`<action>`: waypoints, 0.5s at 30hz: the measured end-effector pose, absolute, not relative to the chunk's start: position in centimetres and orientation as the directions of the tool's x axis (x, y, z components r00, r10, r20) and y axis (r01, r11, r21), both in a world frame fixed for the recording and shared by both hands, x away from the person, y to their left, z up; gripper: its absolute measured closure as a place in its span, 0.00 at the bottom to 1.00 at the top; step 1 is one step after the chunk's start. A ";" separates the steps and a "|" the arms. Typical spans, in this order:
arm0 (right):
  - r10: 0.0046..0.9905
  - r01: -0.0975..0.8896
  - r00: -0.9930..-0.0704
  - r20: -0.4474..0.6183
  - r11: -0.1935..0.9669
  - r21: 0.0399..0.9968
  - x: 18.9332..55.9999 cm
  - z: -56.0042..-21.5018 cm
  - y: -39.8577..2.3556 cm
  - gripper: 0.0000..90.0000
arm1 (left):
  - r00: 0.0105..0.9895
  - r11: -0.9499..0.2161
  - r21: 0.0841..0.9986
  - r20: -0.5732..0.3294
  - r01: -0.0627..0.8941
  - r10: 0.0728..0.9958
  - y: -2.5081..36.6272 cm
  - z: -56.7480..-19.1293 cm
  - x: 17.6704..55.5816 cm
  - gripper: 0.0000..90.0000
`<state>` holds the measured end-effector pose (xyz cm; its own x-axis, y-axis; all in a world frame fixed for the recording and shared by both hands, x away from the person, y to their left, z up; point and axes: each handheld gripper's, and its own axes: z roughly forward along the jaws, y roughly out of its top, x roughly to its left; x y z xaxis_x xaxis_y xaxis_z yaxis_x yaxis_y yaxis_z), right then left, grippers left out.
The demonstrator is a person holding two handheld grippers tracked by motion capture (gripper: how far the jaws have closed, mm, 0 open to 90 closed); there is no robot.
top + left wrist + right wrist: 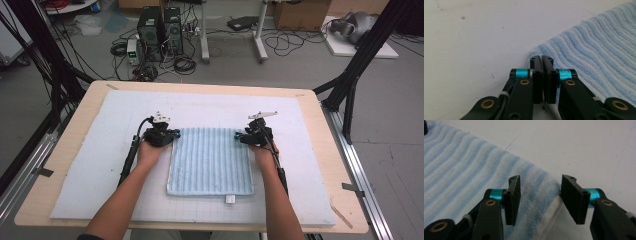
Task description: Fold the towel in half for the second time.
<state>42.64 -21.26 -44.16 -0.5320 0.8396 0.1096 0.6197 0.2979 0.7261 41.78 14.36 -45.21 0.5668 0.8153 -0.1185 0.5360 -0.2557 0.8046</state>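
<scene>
A light blue striped towel [210, 160] lies flat on the white mat, with a small white tag [230, 199] at its near edge. My left gripper [175, 134] sits at the towel's far left corner. In the left gripper view its jaws [542, 58] stand pressed together, with the corner of the towel [599, 50] at their tips. My right gripper [240, 135] is at the far right corner. Its jaws [540, 178] stand apart on either side of the corner of the towel [461, 170], and the pads do not press on the cloth.
The white padded mat [125, 115] covers most of the wooden table [75, 130]. Black frame struts [350, 85] rise at the table's left and right sides. Computer cases [160, 30] and cables sit on the floor behind the far edge.
</scene>
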 end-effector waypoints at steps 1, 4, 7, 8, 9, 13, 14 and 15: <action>0.838 0.617 -0.535 0.107 0.301 0.727 42.7 -44.2 -21.3 0.66 | 0.566 -0.251 0.805 -0.123 0.537 0.815 14.4 -45.2 41.8 0.97; 0.832 0.607 -0.551 0.072 0.340 0.718 42.6 -44.2 -21.2 0.87 | 0.563 -0.241 0.802 -0.138 0.547 0.815 14.6 -45.2 41.8 0.97; 0.821 0.595 -0.568 0.053 0.366 0.715 42.6 -44.0 -20.9 0.95 | 0.547 -0.196 0.806 -0.180 0.558 0.818 15.0 -45.2 41.9 0.97; 0.819 0.591 -0.572 0.045 0.373 0.716 42.6 -43.9 -20.7 0.96 | 0.539 -0.173 0.809 -0.198 0.561 0.819 15.3 -45.1 41.9 0.97; 0.820 0.585 -0.571 0.039 0.372 0.721 42.6 -43.8 -20.7 0.96 | 0.532 -0.153 0.814 -0.211 0.560 0.820 15.5 -45.0 42.0 0.97; 0.828 0.554 -0.560 0.039 0.339 0.761 42.6 -43.0 -20.7 0.96 | 0.519 -0.066 0.851 -0.254 0.521 0.816 16.6 -44.0 42.2 0.97; 0.830 0.546 -0.556 0.040 0.329 0.770 42.6 -42.8 -20.6 0.96 | 0.518 -0.044 0.859 -0.266 0.510 0.813 16.8 -43.8 42.2 0.97; 0.833 0.538 -0.552 0.042 0.317 0.781 42.6 -42.6 -20.6 0.96 | 0.521 -0.030 0.863 -0.276 0.505 0.808 17.0 -43.6 42.2 0.97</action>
<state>42.63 -20.56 -42.56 -0.5517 0.8330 0.0424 0.5384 0.3169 0.7808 42.18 17.01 -43.64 0.5206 0.8079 -0.2761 0.5046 -0.0302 0.8628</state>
